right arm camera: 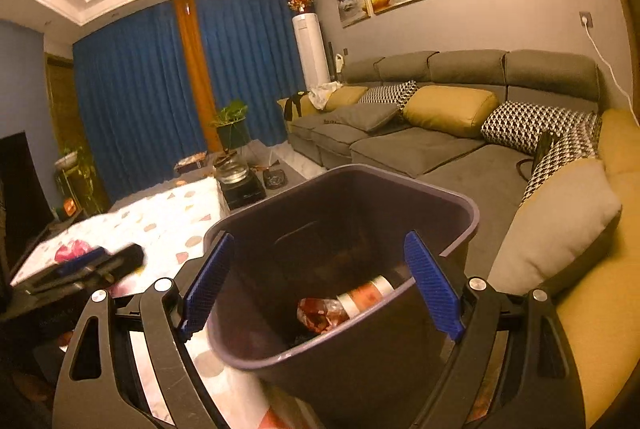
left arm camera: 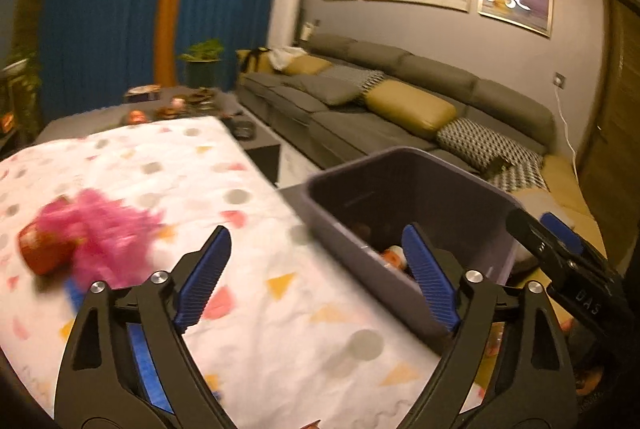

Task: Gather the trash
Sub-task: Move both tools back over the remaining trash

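**Some trash binned, more left on the bench**

I stand at a long bench draped in a white cloth with coloured shapes, a grey sofa beyond it. A dark plastic bin sits at the bench's right edge. My right tongs straddle the near rim of that bin, spread wide; whether the pads press on its walls I cannot tell. My left tongs hang released over the cloth beside the bin, with nothing between the blue pads.

Inside the bin lies a crumpled red wrapper and a banded tube or bottle, so part of the collecting looks done.

Still out on the cloth, well to the left of the bin, lies a fluffy pink tuft touching a red packet. I judge these are next to gather.
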`<state>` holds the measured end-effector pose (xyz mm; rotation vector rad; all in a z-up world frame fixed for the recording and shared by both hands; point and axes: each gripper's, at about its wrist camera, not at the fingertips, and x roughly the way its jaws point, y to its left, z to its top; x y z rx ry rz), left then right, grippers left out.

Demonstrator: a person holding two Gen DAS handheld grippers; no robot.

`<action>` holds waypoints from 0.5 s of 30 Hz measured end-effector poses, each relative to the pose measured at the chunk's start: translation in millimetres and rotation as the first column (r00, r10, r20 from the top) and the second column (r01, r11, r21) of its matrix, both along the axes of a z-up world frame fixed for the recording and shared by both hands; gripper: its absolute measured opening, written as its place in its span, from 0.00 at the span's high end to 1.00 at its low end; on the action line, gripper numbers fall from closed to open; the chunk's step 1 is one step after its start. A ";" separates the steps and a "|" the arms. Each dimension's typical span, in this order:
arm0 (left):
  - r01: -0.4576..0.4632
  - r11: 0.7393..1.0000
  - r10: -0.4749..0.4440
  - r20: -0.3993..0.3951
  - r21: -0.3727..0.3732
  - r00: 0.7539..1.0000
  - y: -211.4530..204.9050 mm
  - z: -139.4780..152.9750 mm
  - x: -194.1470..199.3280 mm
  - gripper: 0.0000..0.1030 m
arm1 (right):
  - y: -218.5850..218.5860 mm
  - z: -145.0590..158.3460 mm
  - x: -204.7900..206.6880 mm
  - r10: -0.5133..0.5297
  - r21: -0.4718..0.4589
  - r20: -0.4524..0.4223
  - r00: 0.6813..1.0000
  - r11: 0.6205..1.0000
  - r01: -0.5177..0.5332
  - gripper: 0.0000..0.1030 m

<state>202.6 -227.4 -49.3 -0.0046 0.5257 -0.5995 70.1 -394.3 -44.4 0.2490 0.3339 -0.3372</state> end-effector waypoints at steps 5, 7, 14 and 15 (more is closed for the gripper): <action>-0.093 0.995 0.092 0.039 0.030 0.995 42.0 13.3 -12.3 0.14 | 21.4 7.8 -10.6 0.032 -0.004 0.018 0.999 0.999 -0.032 0.18; -0.143 0.989 0.141 0.061 0.041 0.988 65.9 17.5 -18.7 0.13 | 33.5 12.1 -13.5 0.051 -0.014 0.020 0.999 0.999 -0.051 0.18; -0.300 0.953 0.296 0.074 0.051 0.952 153.5 22.0 -33.0 0.13 | 79.2 22.3 -18.1 0.140 -0.028 0.024 0.990 0.990 -0.139 0.18; -0.334 0.941 0.329 0.072 0.055 0.941 172.0 21.4 -33.6 0.13 | 88.4 23.2 -18.4 0.158 -0.032 0.024 0.987 0.987 -0.157 0.18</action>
